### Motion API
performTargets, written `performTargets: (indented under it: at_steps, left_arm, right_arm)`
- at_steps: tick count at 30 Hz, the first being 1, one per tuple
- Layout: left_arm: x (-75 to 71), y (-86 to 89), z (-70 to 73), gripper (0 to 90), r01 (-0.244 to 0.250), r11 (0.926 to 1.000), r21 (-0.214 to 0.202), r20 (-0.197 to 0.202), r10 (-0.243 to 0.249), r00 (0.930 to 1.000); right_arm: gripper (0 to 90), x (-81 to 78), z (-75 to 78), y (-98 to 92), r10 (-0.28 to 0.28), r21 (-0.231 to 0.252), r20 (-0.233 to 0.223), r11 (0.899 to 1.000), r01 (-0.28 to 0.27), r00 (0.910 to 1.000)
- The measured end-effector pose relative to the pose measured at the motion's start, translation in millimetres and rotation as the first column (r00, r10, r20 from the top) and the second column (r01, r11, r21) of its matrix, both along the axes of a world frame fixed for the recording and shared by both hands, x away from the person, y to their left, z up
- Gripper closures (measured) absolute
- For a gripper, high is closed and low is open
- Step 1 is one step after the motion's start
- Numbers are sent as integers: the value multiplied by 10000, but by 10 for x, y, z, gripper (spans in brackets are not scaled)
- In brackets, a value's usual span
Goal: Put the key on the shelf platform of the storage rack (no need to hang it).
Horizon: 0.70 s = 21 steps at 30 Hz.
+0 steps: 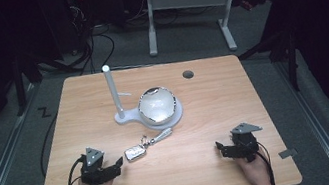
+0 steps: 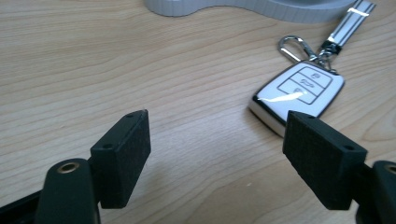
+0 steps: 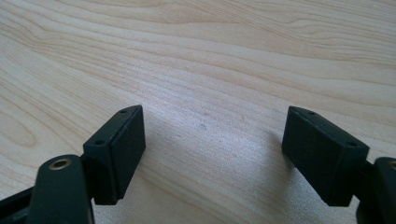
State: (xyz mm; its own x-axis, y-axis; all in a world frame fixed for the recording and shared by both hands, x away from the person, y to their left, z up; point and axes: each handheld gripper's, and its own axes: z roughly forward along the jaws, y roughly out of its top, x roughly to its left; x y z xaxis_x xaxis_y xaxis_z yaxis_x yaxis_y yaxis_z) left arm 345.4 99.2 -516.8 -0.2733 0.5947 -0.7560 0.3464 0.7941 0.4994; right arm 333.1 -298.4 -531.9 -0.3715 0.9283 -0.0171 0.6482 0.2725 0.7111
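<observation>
A white car key fob [image 1: 135,152] with a silver clip and a striped strap [image 1: 162,135] lies flat on the wooden table [image 1: 206,111], just right of my left gripper [image 1: 119,164]. In the left gripper view the key fob [image 2: 297,94] rests on the wood just beyond the right pad, and my left gripper [image 2: 217,140] stands open with only bare table between its pads. My right gripper [image 1: 219,147] sits near the front right of the table, a hand behind it. Seen from its own camera, my right gripper [image 3: 212,135] is open over bare wood.
A white stand with an upright post [image 1: 113,93] and a shiny domed bowl [image 1: 157,105] on its base occupies the table's middle, just behind the fob. A round cable hole [image 1: 188,74] lies at the back. Another desk's legs [image 1: 226,26] stand beyond.
</observation>
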Motion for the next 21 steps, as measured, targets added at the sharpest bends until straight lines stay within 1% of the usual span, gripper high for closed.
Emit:
performTargets:
  at_steps: [2, 3, 4, 5, 6, 7, 8, 9, 10, 11, 13, 14, 15, 18, 19, 21]
  left_arm:
    - [-29, -49, 16, 223, 258, 9997, -42, 9, -258, 9997]
    - [-29, -49, 16, 219, 258, 9997, -42, 9, -258, 9997]
    - [-42, -91, 25, 216, 482, 9988, -7, 66, -482, 9988]
    - [-47, -113, 28, 212, 591, 9982, 49, 122, -592, 9982]
    - [-49, -149, 38, 211, 541, 9985, -37, 63, -541, 9985]
    - [-49, -149, 38, 211, 541, 9985, -37, 63, -541, 9985]
    - [-49, -188, 34, 211, 720, 9973, 112, 86, -721, 9974]
    - [-51, -225, 27, 210, 706, 9973, 221, 88, -708, 9975]
    - [-51, -225, 27, 213, 706, 9973, 221, 88, -708, 9975]
    - [-56, -250, 24, 213, 804, 9963, 303, 102, -807, 9967]
    - [-58, -284, 29, 221, 976, 9949, 268, 65, -978, 9952]
    - [-55, -290, 27, 221, 1100, 9932, 381, 100, -1104, 9938]
    - [-51, -311, 40, 222, 1046, 9943, 222, 61, -1048, 9945]
    - [-34, -352, 58, 223, 1173, 9927, 292, 100, -1177, 9930]
    - [-30, -372, 69, 224, 1163, 9930, 214, 73, -1164, 9932]
    - [-15, -407, 66, 223, 1299, 9906, 433, 126, -1306, 9914]
  right_arm:
    - [219, 0, 0, 0, 1, -2, -3, 10000, -1, 10000]
    - [219, 0, 1, 0, 4, 5, -7, 10000, -4, 10000]
    - [219, 0, 0, 0, 4, 7, -6, 10000, -4, 10000]
    - [219, 0, 0, 0, 5, 6, -6, 10000, -5, 10000]
    - [219, 0, 0, 0, 3, 0, -2, 10000, -3, 10000]
    - [219, 0, 0, 0, 5, 7, -4, 10000, -5, 10000]
    - [219, 0, 0, 0, 0, 2, -1, 10000, 0, 10000]
    - [219, 0, 0, 0, 5, 7, -5, 10000, -5, 10000]
    - [219, 0, 0, 0, 5, 7, -5, 10000, -5, 10000]
    - [219, 0, 0, 0, 1, -2, -2, 10000, -1, 10000]
    - [219, 0, 0, 0, 3, 5, -6, 10000, -3, 10000]
    - [219, 0, 0, 0, 3, 5, -6, 10000, -3, 10000]
    - [219, 0, 0, 0, 1, -2, -2, 10000, -1, 10000]
    - [219, 0, 0, 0, 2, -2, -2, 10000, -2, 10000]
    - [219, 0, 0, 0, 0, -2, -2, 10000, 0, 10000]
    - [219, 0, 0, -1, 8, -12, 7, 10000, -8, 10000]
